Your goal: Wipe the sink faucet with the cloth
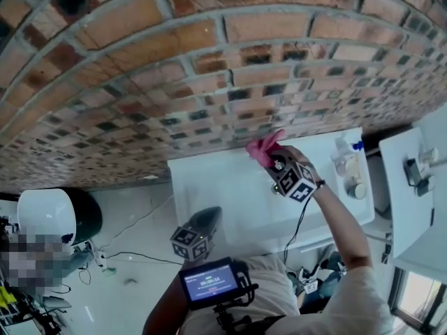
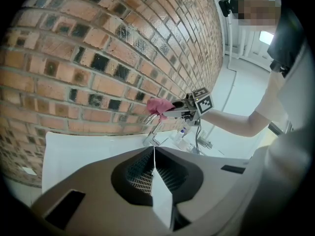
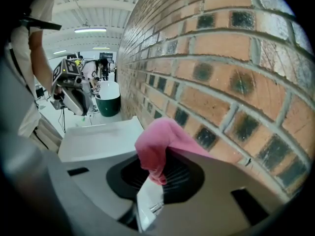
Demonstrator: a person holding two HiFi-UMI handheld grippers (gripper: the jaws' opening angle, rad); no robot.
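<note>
A pink cloth (image 1: pixel 264 149) (image 3: pixel 158 144) is pinched in my right gripper (image 1: pixel 274 160) (image 3: pixel 151 178), which is shut on it close to the brick wall at the back of the white sink (image 1: pixel 209 187). In the left gripper view the cloth (image 2: pixel 158 105) sits at the top of the chrome faucet (image 2: pixel 151 133), with the right gripper (image 2: pixel 183 108) reaching in from the right. From the head view the faucet is hidden under the cloth. My left gripper (image 1: pixel 202 223) (image 2: pixel 154 163) hangs at the sink's near edge, shut and holding nothing.
A brick wall (image 1: pixel 209 68) rises right behind the sink. Bottles (image 1: pixel 346 162) stand on the sink's right end, and a white counter (image 1: pixel 412 208) lies further right. A dark green tub (image 3: pixel 109 103) and cables (image 1: pixel 133 257) are on the white floor to the left.
</note>
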